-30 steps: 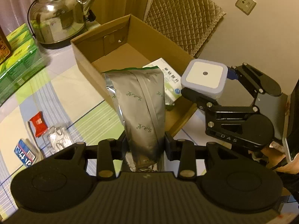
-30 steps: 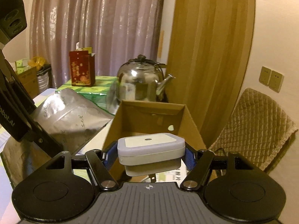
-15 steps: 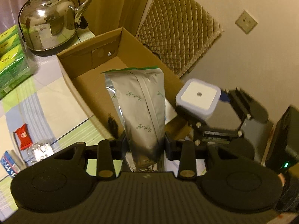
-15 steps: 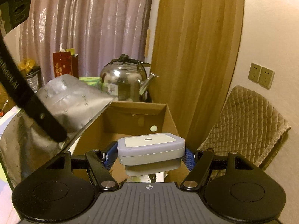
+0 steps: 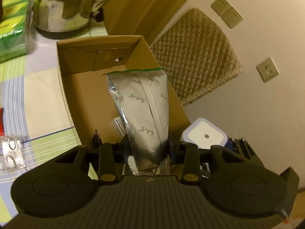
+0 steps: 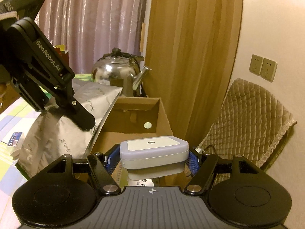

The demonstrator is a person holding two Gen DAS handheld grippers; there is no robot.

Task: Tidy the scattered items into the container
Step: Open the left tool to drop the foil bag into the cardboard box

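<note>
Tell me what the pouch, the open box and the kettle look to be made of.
Pouch: likely metallised foil film, silvery and creased, catching glints.
Open box: corrugated cardboard, matte brown, with folded flaps and a punched hole.
Kettle: apparently polished steel, its mirror-like surface reflecting the room.

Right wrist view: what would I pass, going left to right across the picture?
left gripper gripping the silver pouch → steel kettle → cardboard box → quilted chair cushion → wall sockets.
</note>
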